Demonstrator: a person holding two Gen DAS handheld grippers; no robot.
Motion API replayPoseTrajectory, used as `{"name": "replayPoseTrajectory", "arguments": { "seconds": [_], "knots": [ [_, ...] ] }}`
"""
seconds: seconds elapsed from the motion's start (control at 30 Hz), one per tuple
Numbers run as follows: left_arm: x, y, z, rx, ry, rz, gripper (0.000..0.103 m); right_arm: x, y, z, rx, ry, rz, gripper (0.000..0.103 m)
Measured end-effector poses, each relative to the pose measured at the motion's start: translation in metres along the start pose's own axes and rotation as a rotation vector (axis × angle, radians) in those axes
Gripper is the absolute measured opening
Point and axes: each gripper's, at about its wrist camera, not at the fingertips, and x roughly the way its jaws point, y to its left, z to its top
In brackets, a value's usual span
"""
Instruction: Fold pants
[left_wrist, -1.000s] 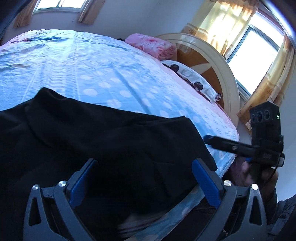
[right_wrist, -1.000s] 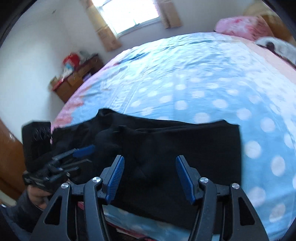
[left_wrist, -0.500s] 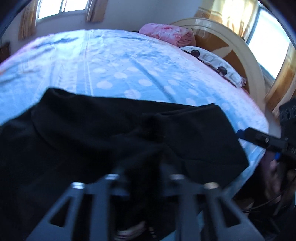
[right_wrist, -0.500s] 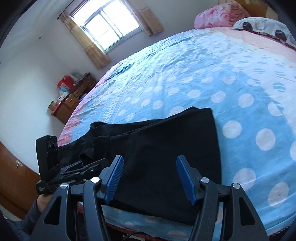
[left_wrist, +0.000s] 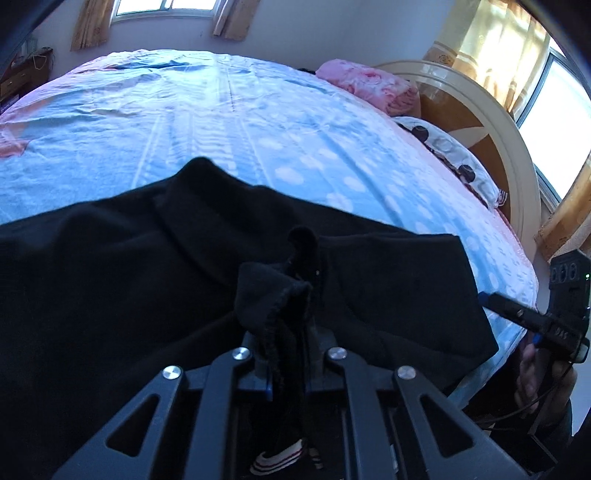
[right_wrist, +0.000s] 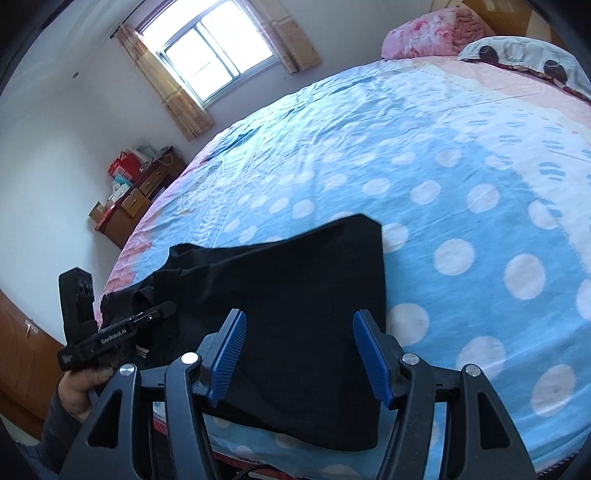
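The black pants (right_wrist: 295, 295) lie on the bed (right_wrist: 424, 155), near its front edge, on a light blue sheet with white dots. They are a flat dark shape with one straight side edge toward the pillows, and the cloth is more bunched at the other end. The left hand-held gripper (left_wrist: 288, 354) is closed on a raised fold of the pants, and the cloth stands up in a small peak between its fingers. The right hand-held gripper (right_wrist: 299, 354) is open, its blue pads (right_wrist: 371, 358) stand apart above the pants and I see no cloth pinched between them. A pink folded blanket (right_wrist: 424, 29) and a spotted pillow (right_wrist: 524, 59) are at the head of the bed
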Motion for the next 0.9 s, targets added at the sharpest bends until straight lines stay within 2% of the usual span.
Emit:
{"name": "replayPoseTrajectory", "arguments": {
  "seconds": [0.1, 0.17, 0.23, 0.3, 0.4, 0.47, 0.53, 0.67, 0.77, 0.9],
  "knots": [
    [-0.002, 0.001, 0.001, -0.007, -0.005, 0.002, 0.016, 0.016, -0.001, -0.005, -0.002, 0.056, -0.019, 0.064],
    [-0.002, 0.005, 0.001, -0.01, 0.0, 0.002, 0.021, 0.017, 0.003, -0.007, -0.033, 0.05, -0.024, 0.065],
    [-0.001, 0.005, 0.001, -0.008, 0.0, -0.002, 0.021, 0.02, 0.006, -0.008, -0.068, 0.063, -0.02, 0.071],
    [-0.002, 0.001, 0.001, 0.018, 0.002, 0.019, 0.025, 0.02, 0.009, -0.009, -0.086, 0.064, -0.032, 0.071],
    [-0.005, -0.004, 0.003, 0.04, -0.006, 0.046, 0.039, 0.01, 0.01, -0.003, -0.042, 0.038, -0.019, 0.071],
    [-0.006, -0.007, 0.003, 0.056, -0.007, 0.053, 0.053, 0.004, 0.014, 0.004, -0.034, -0.002, 0.008, 0.071],
    [-0.005, -0.009, 0.003, 0.066, -0.005, 0.065, 0.058, 0.001, 0.021, 0.014, -0.058, -0.04, 0.002, 0.071],
    [0.0, -0.011, 0.003, 0.076, 0.004, 0.084, 0.064, 0.019, 0.022, 0.034, -0.069, -0.052, -0.027, 0.071],
    [0.002, -0.014, 0.004, 0.094, 0.01, 0.087, 0.07, 0.053, 0.006, 0.042, -0.013, 0.061, -0.084, 0.071],
    [0.0, -0.014, 0.004, 0.095, 0.008, 0.088, 0.07, 0.048, 0.013, 0.043, -0.018, 0.044, -0.1, 0.071]
  ]
}}
